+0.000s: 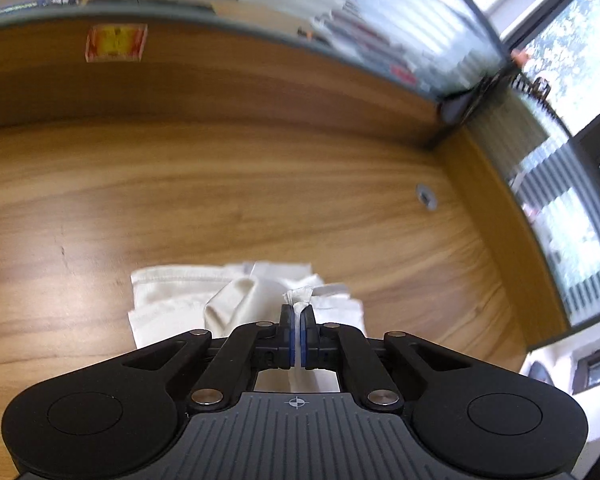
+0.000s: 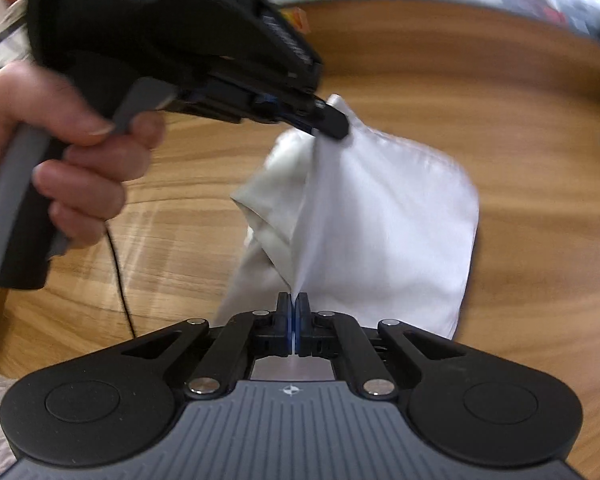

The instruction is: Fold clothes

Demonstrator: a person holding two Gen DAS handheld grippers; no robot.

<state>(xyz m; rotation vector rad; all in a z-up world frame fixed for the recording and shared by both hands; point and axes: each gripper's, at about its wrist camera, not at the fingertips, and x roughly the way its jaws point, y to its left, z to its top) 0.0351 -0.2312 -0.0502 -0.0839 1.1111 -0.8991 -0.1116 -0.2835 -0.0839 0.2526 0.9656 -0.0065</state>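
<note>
Two grippers clenched on one white cloth (image 2: 380, 216) — left gripper (image 1: 298, 312) and right gripper (image 2: 293, 300); wooden table (image 1: 220, 184) beneath.

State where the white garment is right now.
The white garment lies mid-table on the wooden table, pinched by the left tool and right tool.

**Non-task items in view**

A wooden table (image 1: 228, 184) spans both views. A yellow-and-red label (image 1: 116, 43) sits on the upright wooden panel (image 1: 260, 76) behind it. A small grey round fitting (image 1: 427, 196) is set into the tabletop. Windows (image 1: 568, 56) stand beyond.
</note>
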